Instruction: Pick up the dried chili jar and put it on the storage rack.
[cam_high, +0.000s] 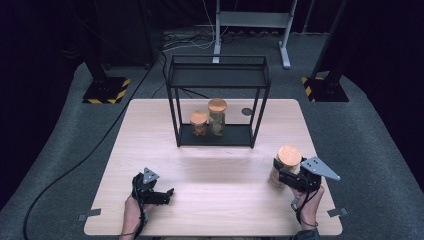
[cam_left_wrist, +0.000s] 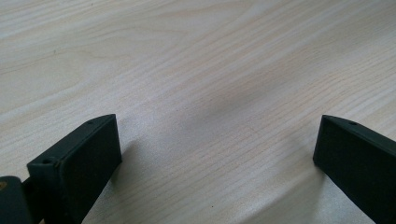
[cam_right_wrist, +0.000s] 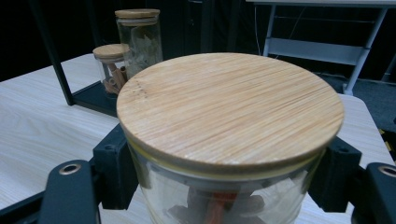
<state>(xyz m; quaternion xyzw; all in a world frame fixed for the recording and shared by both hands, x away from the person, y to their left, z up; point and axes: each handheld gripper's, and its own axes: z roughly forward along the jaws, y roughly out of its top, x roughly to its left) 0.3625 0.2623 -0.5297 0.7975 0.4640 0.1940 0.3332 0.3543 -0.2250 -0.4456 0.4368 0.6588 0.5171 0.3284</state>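
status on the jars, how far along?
Done: two jars, tall and short, stand on the rack's bottom shelf. In hand: right gripper clamps a third jar at the table's right edge. Left: shelving it. Left gripper open, idle.

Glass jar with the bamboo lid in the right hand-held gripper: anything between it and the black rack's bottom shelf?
Nothing visible. The glass jar with the bamboo lid is clamped in the right hand-held gripper; bare light wooden table lies between it and the black metal rack. Two lidded glass jars occupy the shelf's left-centre; its right part looks free.
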